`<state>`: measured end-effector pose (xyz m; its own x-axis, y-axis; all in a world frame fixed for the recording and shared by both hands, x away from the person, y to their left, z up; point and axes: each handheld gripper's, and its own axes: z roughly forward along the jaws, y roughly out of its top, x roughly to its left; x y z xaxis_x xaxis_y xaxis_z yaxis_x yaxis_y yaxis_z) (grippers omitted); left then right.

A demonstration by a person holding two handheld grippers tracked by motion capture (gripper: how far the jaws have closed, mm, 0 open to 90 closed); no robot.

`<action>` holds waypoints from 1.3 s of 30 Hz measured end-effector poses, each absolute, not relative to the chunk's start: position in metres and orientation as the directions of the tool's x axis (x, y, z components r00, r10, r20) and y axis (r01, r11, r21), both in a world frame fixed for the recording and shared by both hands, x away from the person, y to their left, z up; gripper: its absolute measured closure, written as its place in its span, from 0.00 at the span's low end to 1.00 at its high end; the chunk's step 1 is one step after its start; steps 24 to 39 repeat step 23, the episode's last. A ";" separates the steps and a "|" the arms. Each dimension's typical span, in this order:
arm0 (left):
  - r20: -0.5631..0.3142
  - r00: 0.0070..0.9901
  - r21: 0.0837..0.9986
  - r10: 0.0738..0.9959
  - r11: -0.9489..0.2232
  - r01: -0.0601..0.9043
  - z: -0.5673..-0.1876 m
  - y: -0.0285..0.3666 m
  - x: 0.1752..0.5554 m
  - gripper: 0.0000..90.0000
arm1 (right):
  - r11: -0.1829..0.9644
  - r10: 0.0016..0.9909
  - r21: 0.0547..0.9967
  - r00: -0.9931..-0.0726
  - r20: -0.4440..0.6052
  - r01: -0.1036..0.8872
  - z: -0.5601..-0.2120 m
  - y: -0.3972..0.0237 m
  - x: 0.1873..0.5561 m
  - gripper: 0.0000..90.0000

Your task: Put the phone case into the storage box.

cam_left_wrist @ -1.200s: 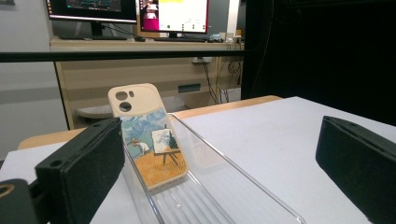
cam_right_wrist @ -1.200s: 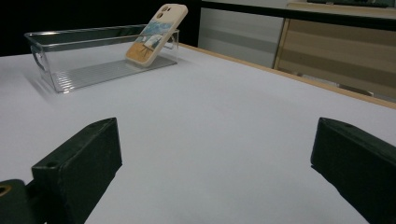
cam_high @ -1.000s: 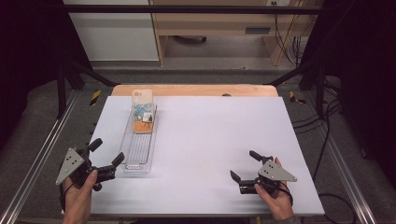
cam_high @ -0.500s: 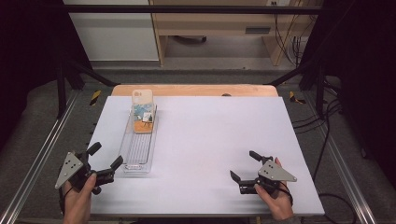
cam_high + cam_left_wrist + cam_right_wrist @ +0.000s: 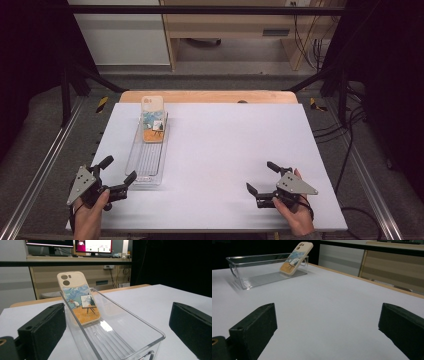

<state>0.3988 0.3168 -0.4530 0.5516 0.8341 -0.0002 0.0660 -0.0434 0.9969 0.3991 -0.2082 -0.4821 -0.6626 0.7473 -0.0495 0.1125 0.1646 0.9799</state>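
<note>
A clear plastic bin (image 5: 142, 167) lies lengthwise on the left of the white table (image 5: 225, 150). A cream phone case (image 5: 152, 120) with a painted scene leans on the bin's far end, its top sticking over the rim. My left gripper (image 5: 119, 169) is open at the table's near left, just off the bin's near end. In the left gripper view the bin (image 5: 140, 327) runs between the wide jaws toward the phone case (image 5: 80, 302). My right gripper (image 5: 262, 177) is open and empty at the near right. Its view shows the bin (image 5: 249, 267) and phone case (image 5: 295, 258) far off.
A wooden board (image 5: 210, 96) edges the table's far side. Metal rails (image 5: 45, 165) run along both sides, with black frame legs and cables on the floor at right. A wooden desk (image 5: 75, 270) with monitors stands behind.
My left gripper has drawn back toward the near edge and slightly left, away from the bin's near end. The right gripper has stayed put.
</note>
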 end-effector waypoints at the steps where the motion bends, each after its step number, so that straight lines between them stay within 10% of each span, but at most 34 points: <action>1: 0.002 0.552 0.997 0.834 -0.046 0.065 -0.454 0.316 0.399 0.01 | 0.165 0.747 0.980 -0.662 -0.050 0.113 -0.482 -0.208 0.399 0.02; 39: 0.032 0.564 0.992 0.825 -0.096 0.083 -0.463 0.309 0.400 0.01 | 0.165 0.761 0.979 -0.647 -0.051 0.117 -0.482 -0.212 0.400 0.02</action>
